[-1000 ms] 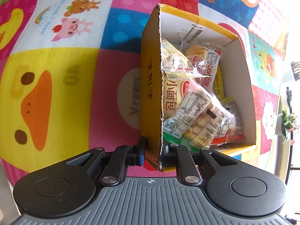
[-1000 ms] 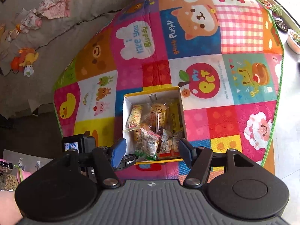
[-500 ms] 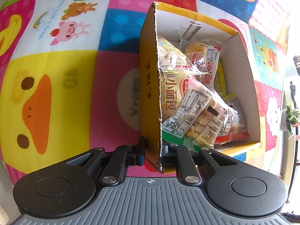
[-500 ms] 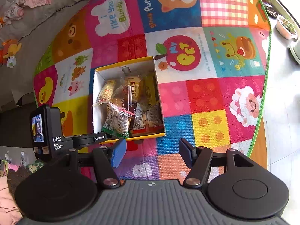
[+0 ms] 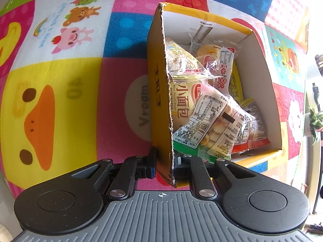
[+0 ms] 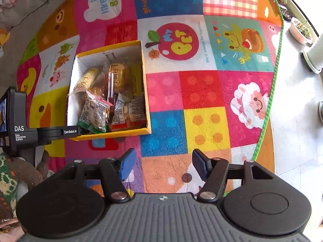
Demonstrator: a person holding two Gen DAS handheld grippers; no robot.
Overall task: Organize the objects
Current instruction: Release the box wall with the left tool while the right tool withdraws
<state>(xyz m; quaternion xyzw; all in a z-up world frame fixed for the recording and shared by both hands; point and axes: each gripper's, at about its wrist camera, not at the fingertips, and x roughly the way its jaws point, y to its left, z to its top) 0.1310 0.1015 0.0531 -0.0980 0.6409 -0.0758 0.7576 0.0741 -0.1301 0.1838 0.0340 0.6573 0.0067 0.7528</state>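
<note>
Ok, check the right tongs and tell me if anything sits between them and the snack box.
Nothing visible does. The right tongs hang open and empty over bare play mat, and the stretch of mat up to the snack box holds no objects. The left tongs already clamp the box's near wall.

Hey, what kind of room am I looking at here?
Probably a home living room or play area: a cartoon play mat covers the floor, a sofa stands beside it, and potted plants line the edge.

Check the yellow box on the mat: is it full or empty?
Fairly full. The yellow box stands open-topped, and snack packets cover its floor, piled toward one side; bare white inner wall shows above them.
</note>
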